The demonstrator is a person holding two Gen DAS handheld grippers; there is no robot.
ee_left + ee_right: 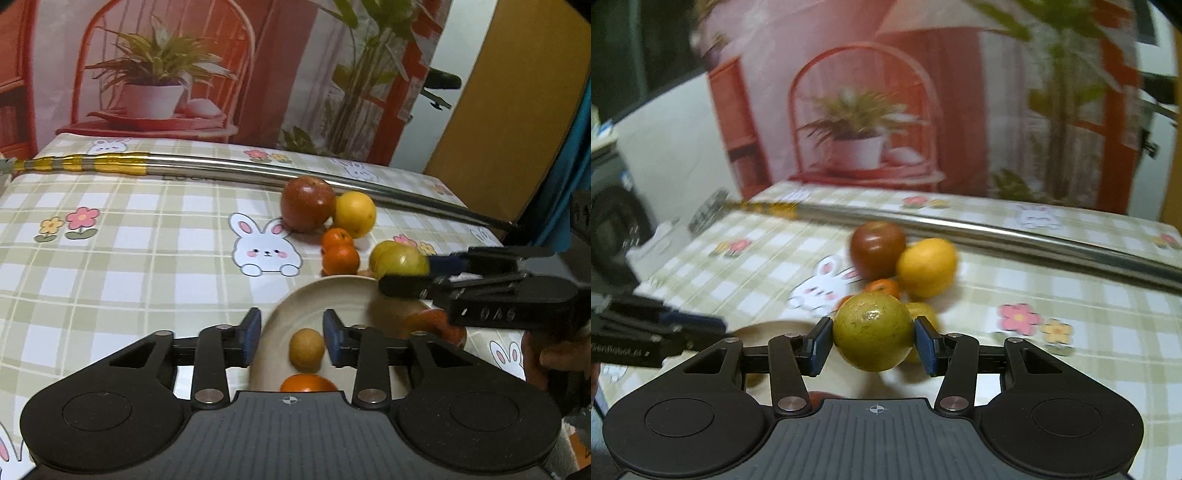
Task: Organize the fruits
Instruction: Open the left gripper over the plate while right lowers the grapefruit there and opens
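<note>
My right gripper (873,341) is shut on a green-yellow fruit (872,330) and holds it above the table; it shows in the left wrist view (404,271) over the far rim of the beige plate (306,310). My left gripper (291,338) is open and empty over the plate. A small brown fruit (307,349), an orange (308,383) and a red fruit (441,325) lie on the plate. On the cloth sit a red apple (308,203), a yellow orange (355,213) and two tangerines (340,253).
A long steel pole (229,171) with yellow tape lies across the back of the table. The checked rabbit tablecloth (129,258) covers the table. A printed backdrop (221,74) stands behind it. The table edge is at the right.
</note>
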